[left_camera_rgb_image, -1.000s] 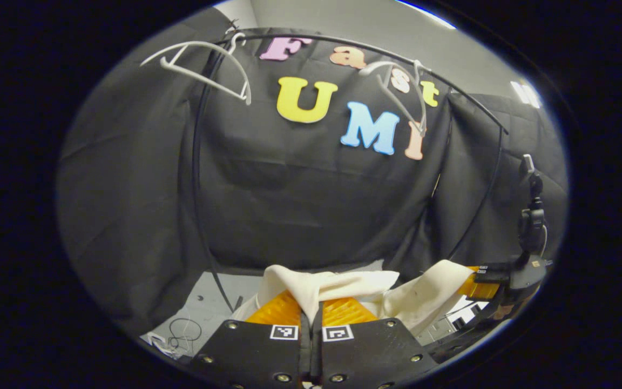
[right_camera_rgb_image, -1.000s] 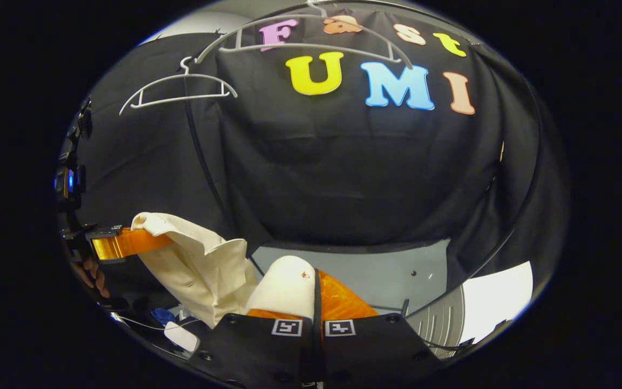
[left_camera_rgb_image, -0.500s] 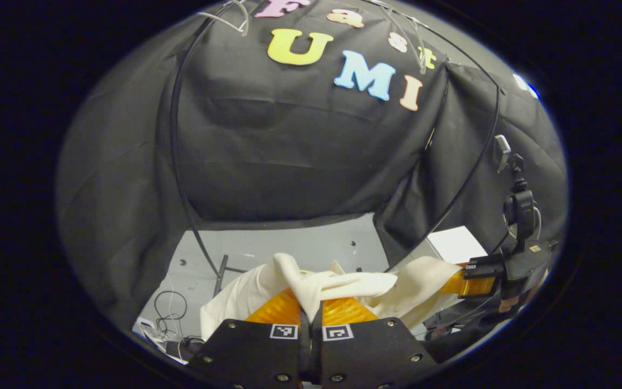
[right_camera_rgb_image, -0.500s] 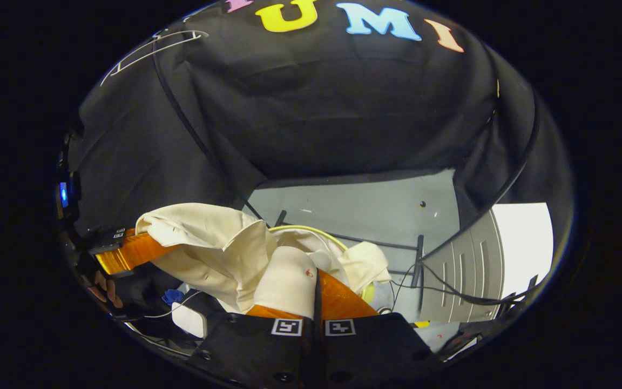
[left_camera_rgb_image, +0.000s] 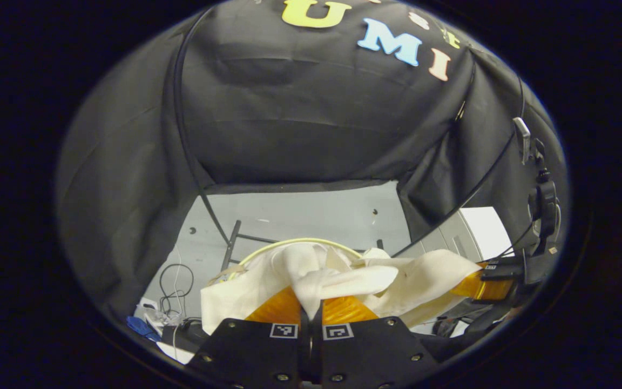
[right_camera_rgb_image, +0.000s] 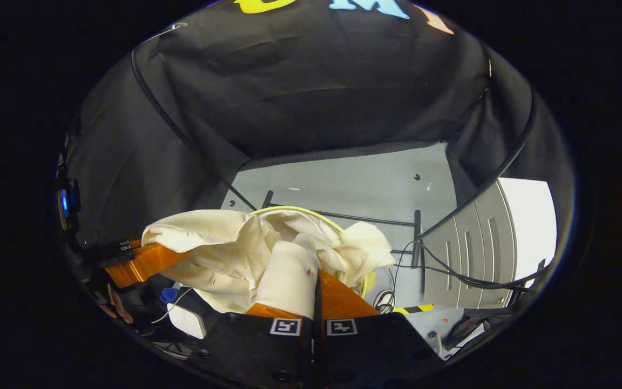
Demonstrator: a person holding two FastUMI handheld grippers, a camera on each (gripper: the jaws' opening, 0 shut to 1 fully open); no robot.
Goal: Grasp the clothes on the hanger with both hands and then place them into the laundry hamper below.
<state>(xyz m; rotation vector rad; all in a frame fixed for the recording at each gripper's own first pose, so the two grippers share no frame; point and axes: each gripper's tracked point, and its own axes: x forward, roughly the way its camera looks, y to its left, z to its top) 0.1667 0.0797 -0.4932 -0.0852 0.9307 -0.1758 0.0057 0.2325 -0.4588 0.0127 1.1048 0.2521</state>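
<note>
Two grippers hold one cream garment (left_camera_rgb_image: 311, 273) above the laundry hamper (left_camera_rgb_image: 289, 243), whose pale yellow-green round rim shows just behind and below the cloth.

Gripper state:
- Left gripper (left_camera_rgb_image: 311, 316): fingers closed together, with a fold of the garment pinched between them and rising out of the seam.
- Right gripper (right_camera_rgb_image: 315, 308): fingers closed; a rolled, tube-like part of the garment lies over one finger and runs down into the seam. It appears clamped on the cloth.

Location of the garment: it spans from one gripper to the other, sagging between them. In the right gripper view its middle hangs over the hamper's rim (right_camera_rgb_image: 311, 212), and one loose flap drapes to the side of the rim nearest the grey cabinet (right_camera_rgb_image: 473, 254). The hamper stands on the grey floor (left_camera_rgb_image: 300, 210), in front of a thin black rail base.

Handling judgement: the garment looks light, soft and limp, a woven matte fabric that creases easily. It will not keep its shape, so unsupported parts will droop and may catch on the hamper's rim. Hold it at two well-separated points, as now, each on a bunched fold rather than a single layer, which could slip.

Materials: the hamper's rim is a thin smooth hoop; the floor is flat and plain, with loose cables (left_camera_rgb_image: 173, 278) beside the hamper.
</note>
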